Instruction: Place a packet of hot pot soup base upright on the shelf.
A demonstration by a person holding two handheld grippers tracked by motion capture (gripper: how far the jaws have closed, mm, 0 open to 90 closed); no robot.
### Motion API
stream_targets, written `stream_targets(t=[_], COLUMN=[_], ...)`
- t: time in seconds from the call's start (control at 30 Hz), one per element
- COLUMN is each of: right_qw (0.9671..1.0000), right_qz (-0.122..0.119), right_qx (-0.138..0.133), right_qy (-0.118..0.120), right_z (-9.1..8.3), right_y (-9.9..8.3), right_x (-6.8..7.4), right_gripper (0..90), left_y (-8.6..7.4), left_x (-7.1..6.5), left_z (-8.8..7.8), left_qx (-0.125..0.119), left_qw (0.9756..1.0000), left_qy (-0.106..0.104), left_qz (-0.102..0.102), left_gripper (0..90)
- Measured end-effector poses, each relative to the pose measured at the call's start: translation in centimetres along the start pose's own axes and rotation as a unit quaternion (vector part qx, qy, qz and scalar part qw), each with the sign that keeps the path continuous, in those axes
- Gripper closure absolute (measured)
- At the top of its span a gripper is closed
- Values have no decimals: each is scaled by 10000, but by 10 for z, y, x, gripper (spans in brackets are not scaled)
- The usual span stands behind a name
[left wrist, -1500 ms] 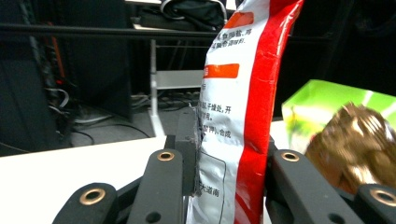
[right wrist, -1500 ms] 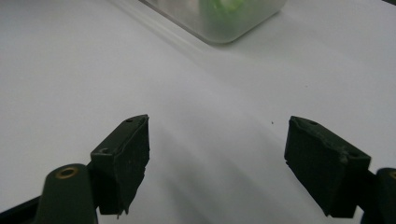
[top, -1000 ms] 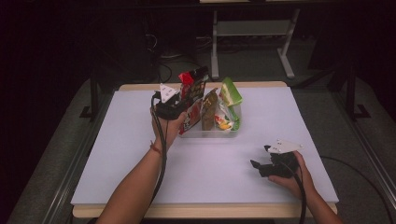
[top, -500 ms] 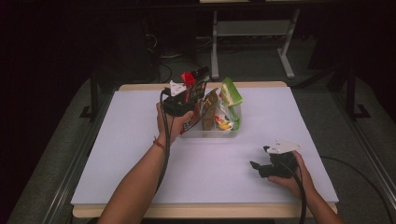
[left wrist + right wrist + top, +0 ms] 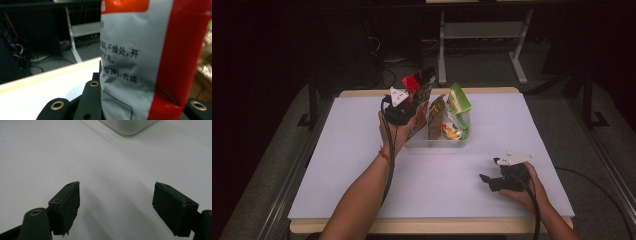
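Note:
My left gripper is held up at the left end of a clear plastic container, shut on a red and grey snack packet. Its jaws have just been closing on that packet. In the left gripper view the packet, printed with black text, stands upright between the black jaws of the left gripper. My right gripper rests low near the table's front right, open, with nothing between its fingers. The right gripper view shows the right gripper over bare white table.
The container holds a brown packet, a green packet and a colourful one, all standing on end. Its corner lies ahead of my right gripper. A white table spreads to the left and front. The floor around is dark.
The left hand has shifted slightly right, toward the container, with the packet. The right hand has stayed where it was.

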State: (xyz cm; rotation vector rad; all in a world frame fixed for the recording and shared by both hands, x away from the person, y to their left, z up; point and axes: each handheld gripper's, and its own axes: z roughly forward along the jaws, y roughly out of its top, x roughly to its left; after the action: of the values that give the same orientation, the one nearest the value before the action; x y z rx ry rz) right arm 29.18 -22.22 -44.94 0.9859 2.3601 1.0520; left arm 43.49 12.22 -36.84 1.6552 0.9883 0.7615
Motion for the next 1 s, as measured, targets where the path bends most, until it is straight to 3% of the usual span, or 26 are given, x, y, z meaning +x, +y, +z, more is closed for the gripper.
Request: stream_targets(t=[0.17, 0.27, 0.4, 0.57, 0.63, 1.0], right_qw=[10000, 10000, 10000, 9999, 9999, 10000], right_qz=[-23, -33, -43, -54, -65, -55], right_qx=[-16, -41, -56, -73, -54, -63], right_qy=[26, 34, 35, 49, 55, 40], right_z=[0, 0, 0, 0, 0, -1], right_y=[0, 0, 0, 1, 1, 1], right_x=[0, 0, 1, 1, 2, 2], right_gripper=[215, 215, 215, 215, 215, 215], left_y=[-9, -19, -32, -44, -48, -48], left_x=[3, 5, 10, 7, 6, 5], left_z=[0, -2, -3, 1, -1, -3], left_qx=[-495, -696, -880, -637, -711, -550], left_qw=[9985, 9972, 9947, 9972, 9962, 9979], left_qy=[2, -37, -124, -177, -191, -225], left_qz=[-231, -282, -526, -356, -473, -243], left_gripper=[788, 788, 789, 788, 786, 773])
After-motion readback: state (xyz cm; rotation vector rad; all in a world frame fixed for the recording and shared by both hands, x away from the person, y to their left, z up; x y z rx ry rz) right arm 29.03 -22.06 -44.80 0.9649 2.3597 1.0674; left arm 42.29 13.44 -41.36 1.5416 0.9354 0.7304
